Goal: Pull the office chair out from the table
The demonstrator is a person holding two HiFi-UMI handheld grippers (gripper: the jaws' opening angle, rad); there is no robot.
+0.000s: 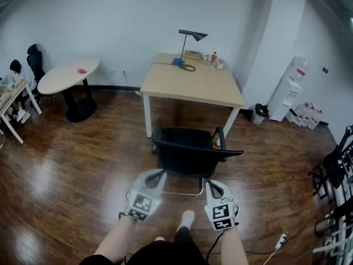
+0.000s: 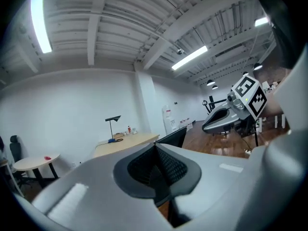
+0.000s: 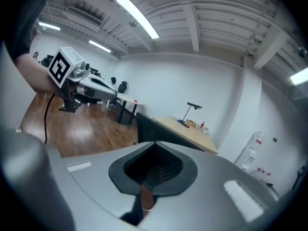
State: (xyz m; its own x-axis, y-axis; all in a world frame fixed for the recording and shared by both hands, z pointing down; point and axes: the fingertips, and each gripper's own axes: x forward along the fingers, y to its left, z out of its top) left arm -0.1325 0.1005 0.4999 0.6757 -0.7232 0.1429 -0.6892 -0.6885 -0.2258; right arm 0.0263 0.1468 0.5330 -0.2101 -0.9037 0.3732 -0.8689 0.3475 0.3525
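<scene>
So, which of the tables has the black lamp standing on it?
The rectangular table behind the office chair; the lamp stands near its far edge. The round table at left has no lamp.

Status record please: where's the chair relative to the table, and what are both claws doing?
chair: black office chair, close in front of the table, backrest toward the person
table: wooden table, desk lamp at its far side
left claw: shut, nothing between the jaws, near the backrest's left side
right claw: shut, nothing between the jaws, near the backrest's right side
grip on chair: none
</scene>
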